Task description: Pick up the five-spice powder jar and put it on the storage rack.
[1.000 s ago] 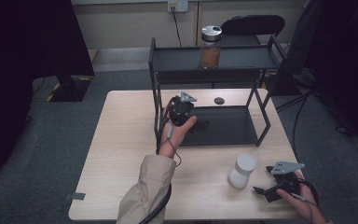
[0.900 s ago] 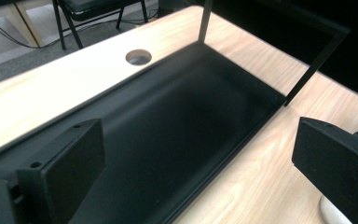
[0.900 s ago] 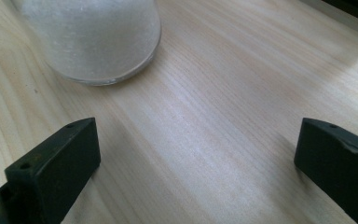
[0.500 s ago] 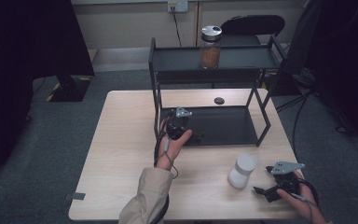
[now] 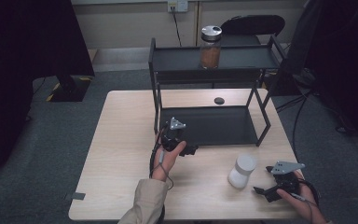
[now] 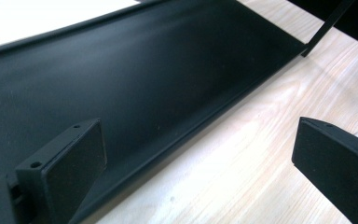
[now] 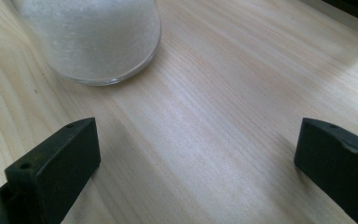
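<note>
A: Hovering, right tool [image 5: 265, 190] on the table [image 5: 121, 154], jaws wide, empty; white jar [image 5: 242, 171] just beside.
B: Left tool [image 5: 186, 148] gaping at the rack [image 5: 209, 126] edge. No readable labels.

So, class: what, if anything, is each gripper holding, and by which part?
Nothing is held. The left gripper is open over the rack's lower shelf edge; the right gripper is open beside the white jar.
</note>
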A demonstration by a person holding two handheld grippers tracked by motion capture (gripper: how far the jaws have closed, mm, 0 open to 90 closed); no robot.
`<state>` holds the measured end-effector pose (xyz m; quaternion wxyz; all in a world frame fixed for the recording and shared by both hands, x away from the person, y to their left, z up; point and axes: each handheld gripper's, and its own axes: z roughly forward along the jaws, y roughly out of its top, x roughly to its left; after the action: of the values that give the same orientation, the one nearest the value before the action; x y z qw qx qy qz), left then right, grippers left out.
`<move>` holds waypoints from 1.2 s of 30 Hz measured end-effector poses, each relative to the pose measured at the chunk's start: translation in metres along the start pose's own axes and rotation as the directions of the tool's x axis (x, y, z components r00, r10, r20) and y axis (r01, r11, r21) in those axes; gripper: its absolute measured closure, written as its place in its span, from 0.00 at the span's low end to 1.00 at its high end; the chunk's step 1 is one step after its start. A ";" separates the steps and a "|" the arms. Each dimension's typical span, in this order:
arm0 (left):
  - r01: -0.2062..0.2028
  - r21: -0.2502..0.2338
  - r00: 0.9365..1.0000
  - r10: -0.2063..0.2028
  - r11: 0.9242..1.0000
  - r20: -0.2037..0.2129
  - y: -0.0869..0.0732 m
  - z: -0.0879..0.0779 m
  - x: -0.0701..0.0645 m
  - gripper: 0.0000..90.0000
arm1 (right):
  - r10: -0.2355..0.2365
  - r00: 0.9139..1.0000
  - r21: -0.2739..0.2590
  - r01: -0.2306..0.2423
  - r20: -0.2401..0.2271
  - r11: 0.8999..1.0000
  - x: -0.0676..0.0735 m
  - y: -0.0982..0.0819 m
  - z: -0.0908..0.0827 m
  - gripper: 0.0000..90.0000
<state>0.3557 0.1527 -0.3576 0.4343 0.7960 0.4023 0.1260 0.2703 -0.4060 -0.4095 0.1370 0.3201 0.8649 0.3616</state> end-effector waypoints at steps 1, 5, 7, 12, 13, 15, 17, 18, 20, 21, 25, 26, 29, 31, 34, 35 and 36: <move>0.003 0.003 1.000 -0.003 1.000 -0.001 -0.002 0.000 0.001 0.02 | 0.000 1.000 0.000 0.000 0.000 1.000 0.000 0.000 0.000 0.00; 0.015 0.018 1.000 -0.015 1.000 -0.013 -0.010 -0.001 0.001 0.02 | 0.000 1.000 0.000 0.000 0.000 1.000 0.000 0.000 0.000 0.00; 0.022 0.021 1.000 -0.022 1.000 -0.020 -0.015 -0.001 0.001 0.02 | -0.001 1.000 -0.001 0.001 0.000 1.000 0.000 0.000 0.000 0.00; 0.025 0.038 0.999 -0.024 0.999 -0.033 -0.024 0.000 0.001 0.02 | -0.001 1.000 0.000 0.001 0.000 1.000 0.000 0.000 0.000 0.00; 0.028 0.041 0.999 -0.027 0.999 -0.036 -0.025 0.000 0.001 0.02 | -0.001 1.000 0.000 0.001 0.000 1.000 0.000 0.000 0.000 0.00; 0.029 0.045 0.999 -0.028 0.999 -0.036 -0.028 0.000 0.001 0.02 | -0.001 1.000 0.000 0.001 0.000 1.000 0.000 0.000 0.000 0.00; 0.018 0.058 0.999 -0.015 0.998 -0.050 -0.030 -0.001 0.000 0.02 | -0.001 1.000 0.000 0.001 0.000 1.000 0.000 0.000 0.000 0.00; 0.018 0.058 0.998 -0.015 0.998 -0.053 -0.031 -0.001 0.000 0.02 | -0.001 1.000 0.000 0.001 0.000 1.000 0.000 0.000 0.000 0.00; 0.016 0.070 0.997 -0.011 0.997 -0.070 -0.033 -0.002 -0.002 0.02 | -0.001 1.000 0.000 0.001 0.000 1.000 0.000 0.000 0.000 0.00; 0.011 0.072 0.997 -0.005 0.997 -0.077 -0.035 -0.002 -0.002 0.02 | 0.000 1.000 0.000 0.000 0.000 1.000 0.000 0.000 0.000 0.00; 0.017 0.076 0.996 -0.010 0.997 -0.090 -0.041 -0.004 -0.001 0.03 | 0.000 1.000 0.000 0.000 0.000 1.000 0.000 0.000 0.000 0.00; 0.018 0.077 0.996 -0.011 0.997 -0.092 -0.043 -0.005 -0.001 0.03 | 0.000 1.000 0.000 0.000 0.000 1.000 0.000 0.000 0.000 0.00; 0.022 0.080 0.995 -0.014 0.997 -0.103 -0.048 -0.007 -0.001 0.03 | 0.001 1.000 0.000 -0.001 0.000 1.000 0.000 0.000 0.000 0.00; 0.027 0.081 0.994 -0.018 0.996 -0.104 -0.051 -0.008 0.001 0.03 | 0.000 1.000 -0.001 0.000 0.000 1.000 0.000 0.000 0.000 0.00; 0.037 0.076 0.993 -0.028 0.996 -0.114 -0.057 -0.011 0.001 0.03 | 0.001 1.000 0.000 -0.001 0.000 1.000 0.000 0.000 0.000 0.00; 0.037 0.075 0.993 -0.028 0.997 -0.117 -0.058 -0.012 0.002 0.03 | 0.001 1.000 0.000 -0.001 0.000 1.000 0.000 0.000 0.000 0.00; 0.039 0.076 0.992 -0.030 0.996 -0.119 -0.059 -0.013 0.002 0.03 | 0.000 1.000 0.000 0.000 0.000 1.000 0.000 0.000 0.000 0.00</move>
<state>0.3182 0.1799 -0.3971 0.3805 0.7965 0.4454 0.1496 0.2703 -0.4060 -0.4095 0.1370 0.3199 0.8649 0.3616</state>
